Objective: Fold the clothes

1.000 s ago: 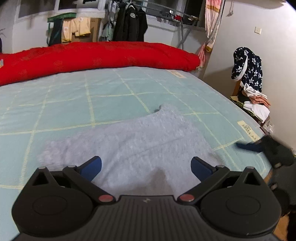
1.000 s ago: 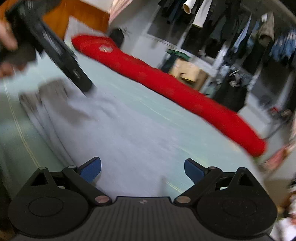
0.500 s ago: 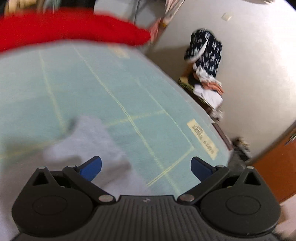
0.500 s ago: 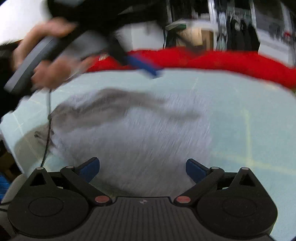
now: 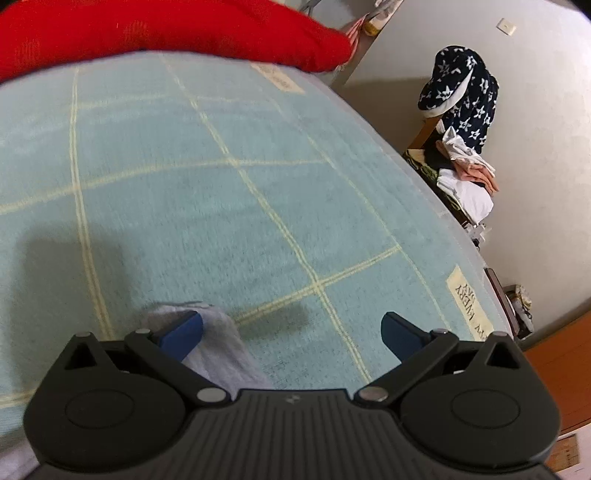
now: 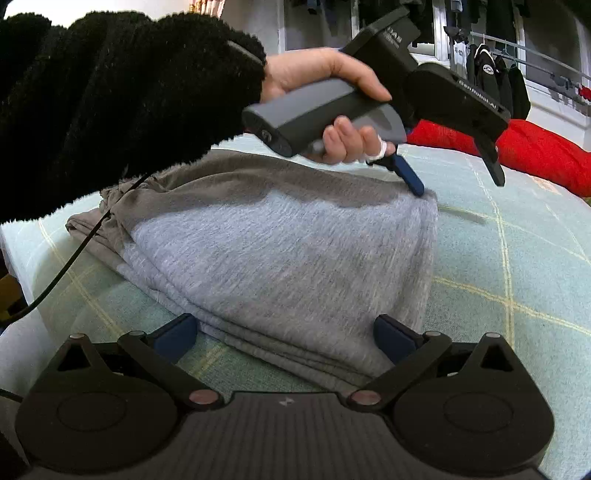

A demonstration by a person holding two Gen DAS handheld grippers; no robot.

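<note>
Grey fuzzy garment point(image 6: 280, 258) lies folded in layers on the teal bed point(image 6: 517, 258).
Both left gripper point(image 5: 291, 332) and right gripper point(image 6: 286, 332) are spread apart, empty; garment's far edge is shadowed.

grey garment point(image 6: 280, 258), folded (fuzzy), on bed

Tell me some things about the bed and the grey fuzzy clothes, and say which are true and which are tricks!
1. The fuzzy grey garment lies folded in layers on the pale green checked bedspread. True.
2. The left claw is shut tight. False: its fingers stand wide apart.
3. A red quilt lies along the far side of the bed. True.
4. The right claw grips a blue sock. False: it is open, over the grey garment.
</note>
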